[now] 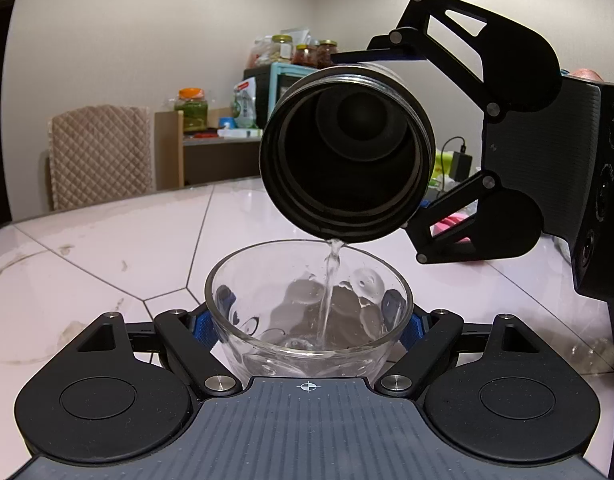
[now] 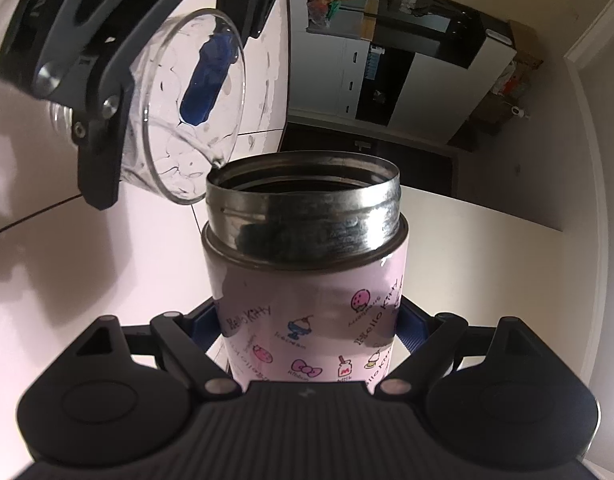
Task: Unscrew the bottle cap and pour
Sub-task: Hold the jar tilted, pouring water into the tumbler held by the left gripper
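My left gripper [image 1: 309, 320] is shut on a clear glass cup [image 1: 307, 344] and holds it upright on the table. My right gripper [image 2: 307, 328] is shut on a pink Hello Kitty thermos bottle [image 2: 307, 320] with a steel neck and no cap on. The bottle [image 1: 347, 152] is tipped with its open mouth toward the left wrist camera, just above the cup. A thin stream of water [image 1: 331, 280] runs from the bottle's lip into the cup. In the right wrist view the cup [image 2: 191, 112] sits at upper left, held by the left gripper [image 2: 155, 92]. The cap is not in view.
The white marble-pattern table [image 1: 107, 264] carries the cup. A quilted chair back [image 1: 101, 156] stands behind it. A shelf with jars [image 1: 291, 52] and a wooden stand are at the back. Cabinets [image 2: 387, 80] line the far wall in the right wrist view.
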